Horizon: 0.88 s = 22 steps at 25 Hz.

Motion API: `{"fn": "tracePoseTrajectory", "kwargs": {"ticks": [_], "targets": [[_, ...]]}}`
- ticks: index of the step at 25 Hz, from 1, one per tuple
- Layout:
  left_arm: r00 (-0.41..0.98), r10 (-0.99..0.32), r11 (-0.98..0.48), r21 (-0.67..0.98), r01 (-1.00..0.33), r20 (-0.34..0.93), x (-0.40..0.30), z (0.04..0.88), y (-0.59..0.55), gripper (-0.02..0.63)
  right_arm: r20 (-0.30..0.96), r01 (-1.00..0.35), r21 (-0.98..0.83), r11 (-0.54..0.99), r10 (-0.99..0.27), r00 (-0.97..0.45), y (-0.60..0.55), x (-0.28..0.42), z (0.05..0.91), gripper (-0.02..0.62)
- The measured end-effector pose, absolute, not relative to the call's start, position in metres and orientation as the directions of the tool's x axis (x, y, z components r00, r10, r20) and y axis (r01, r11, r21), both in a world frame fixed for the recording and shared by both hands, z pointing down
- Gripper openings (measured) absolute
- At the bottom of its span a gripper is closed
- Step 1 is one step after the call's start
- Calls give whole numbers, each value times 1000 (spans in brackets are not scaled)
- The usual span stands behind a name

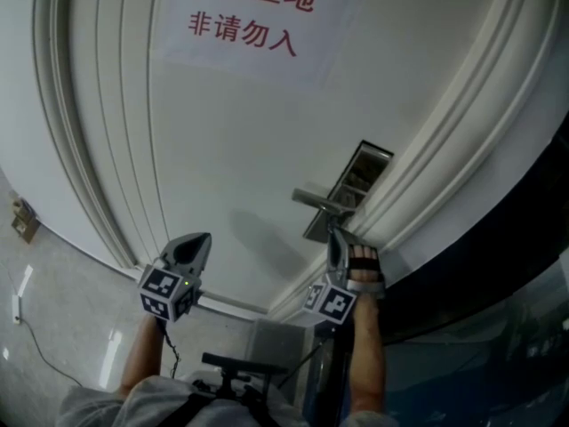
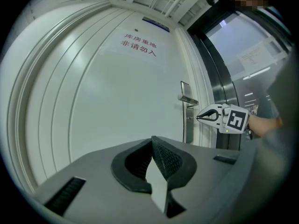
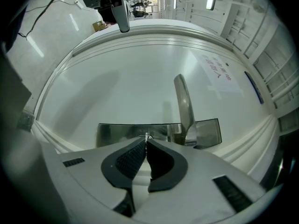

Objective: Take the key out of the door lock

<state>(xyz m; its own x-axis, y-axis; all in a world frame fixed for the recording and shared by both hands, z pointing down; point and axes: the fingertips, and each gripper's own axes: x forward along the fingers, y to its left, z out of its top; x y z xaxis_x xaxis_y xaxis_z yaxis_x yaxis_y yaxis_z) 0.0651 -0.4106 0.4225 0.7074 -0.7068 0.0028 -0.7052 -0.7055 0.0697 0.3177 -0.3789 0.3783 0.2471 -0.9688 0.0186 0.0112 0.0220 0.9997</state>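
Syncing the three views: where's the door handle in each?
Head view: door handle right of centre, above the right gripper.
Left gripper view: door handle right of centre, near the door's edge.
Right gripper view: door handle centre-right, rising from the lock plate behind the gripped key.
Shared landmark: the red-lettered sign.

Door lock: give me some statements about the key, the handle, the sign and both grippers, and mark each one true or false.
1. The right gripper is shut on the key at the lock plate. True.
2. The left gripper grips the handle. False: it is shut on nothing, apart from the door.
3. The sign bears red characters. True.
4. The key sits above the handle. False: it sits below it.
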Motion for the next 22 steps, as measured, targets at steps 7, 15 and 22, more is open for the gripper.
{"fn": "tracePoseTrajectory", "kwargs": {"ticks": [7,15,22], "targets": [[706,-708,-704,70,-707,6,59,424,-405,6,11,15,1000,15,-966,259,-378,319,378,20],[694,-720,-692,70,-719,6,44,426,-399,6,-8,-20,1000,-13,-967,254,-373,315,377,20],[700,-714,-699,63,-712,1,35,424,-388,6,-22,-55,998,-38,-964,263,-353,308,382,20]]}}
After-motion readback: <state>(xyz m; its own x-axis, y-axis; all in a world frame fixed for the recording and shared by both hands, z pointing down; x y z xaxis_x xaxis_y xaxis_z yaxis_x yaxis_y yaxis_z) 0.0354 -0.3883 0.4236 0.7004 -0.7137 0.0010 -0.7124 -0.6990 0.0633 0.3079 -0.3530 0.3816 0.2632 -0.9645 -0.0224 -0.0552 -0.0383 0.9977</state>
